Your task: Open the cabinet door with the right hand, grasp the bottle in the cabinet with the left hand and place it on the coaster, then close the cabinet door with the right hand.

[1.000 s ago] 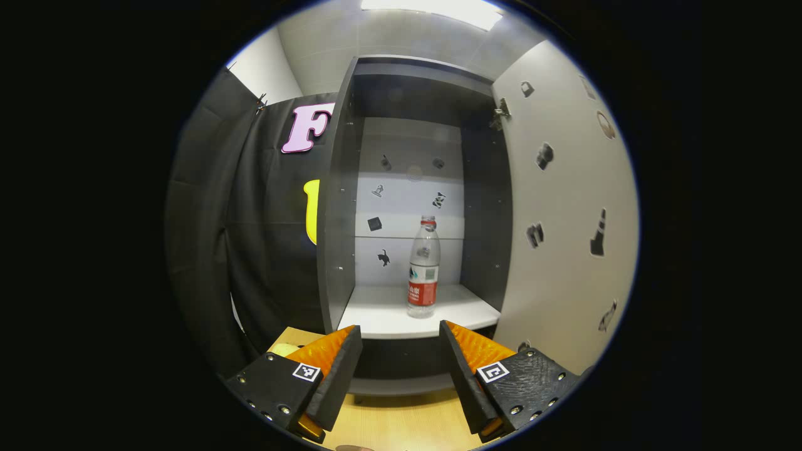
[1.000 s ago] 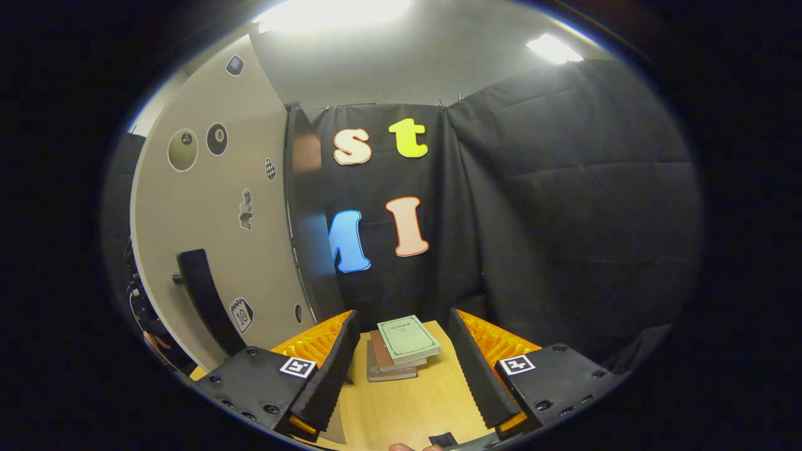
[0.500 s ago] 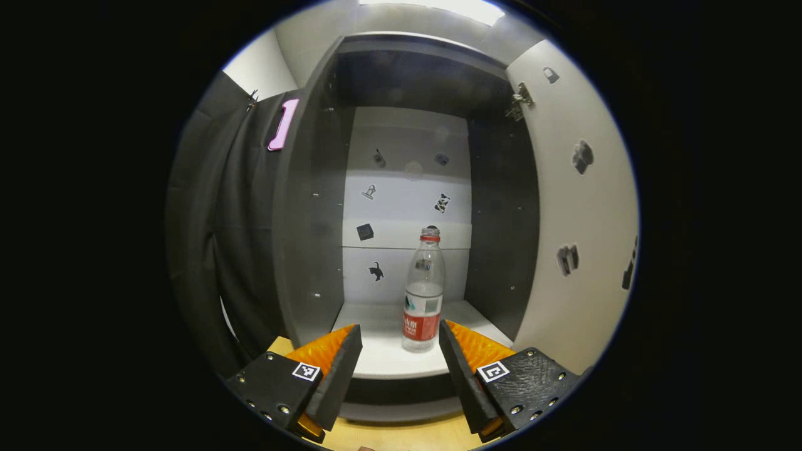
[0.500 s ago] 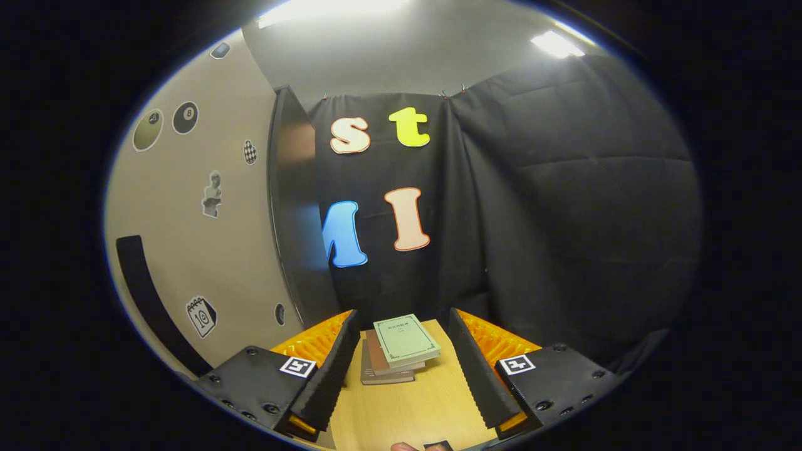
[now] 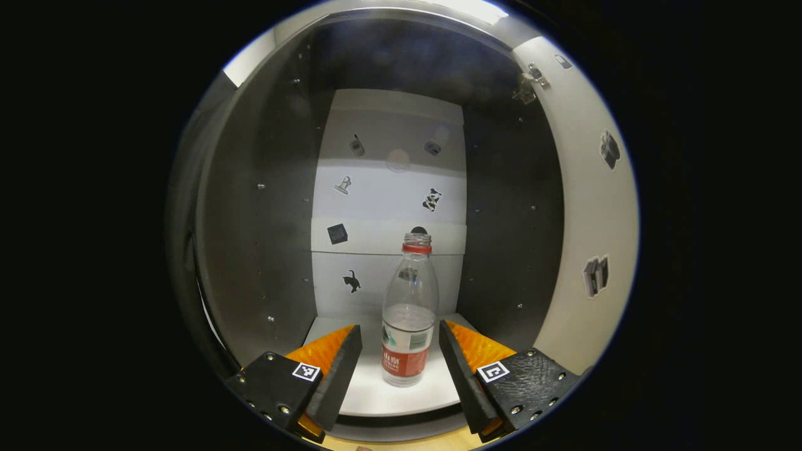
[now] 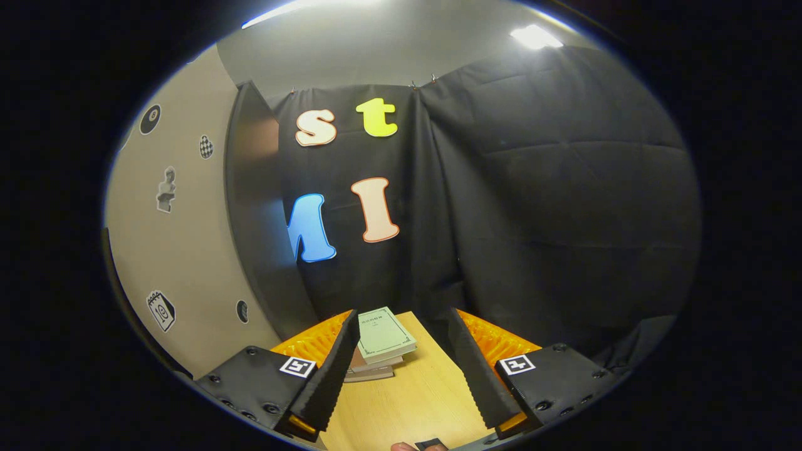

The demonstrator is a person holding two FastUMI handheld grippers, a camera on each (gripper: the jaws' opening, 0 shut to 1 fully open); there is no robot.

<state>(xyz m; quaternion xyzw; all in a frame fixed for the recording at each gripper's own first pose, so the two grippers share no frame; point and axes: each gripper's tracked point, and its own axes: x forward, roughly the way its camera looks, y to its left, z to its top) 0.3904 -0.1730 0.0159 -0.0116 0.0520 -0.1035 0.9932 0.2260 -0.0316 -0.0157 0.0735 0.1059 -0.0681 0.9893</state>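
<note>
Left gripper (image 5: 398, 368) is spread wide at the cabinet (image 5: 263, 207) mouth, its 2 fingers flanking the upright bottle (image 5: 409, 313) on the shelf without touching. Right gripper (image 6: 401, 369) hangs released over the table (image 6: 407, 407), books (image 6: 379, 341) just beyond, door (image 6: 182, 250) at left.

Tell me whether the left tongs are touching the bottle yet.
Apart. In the left gripper view the bottle stands upright on the cabinet shelf between the open left tongs, with shelf showing on both sides of it.
</note>
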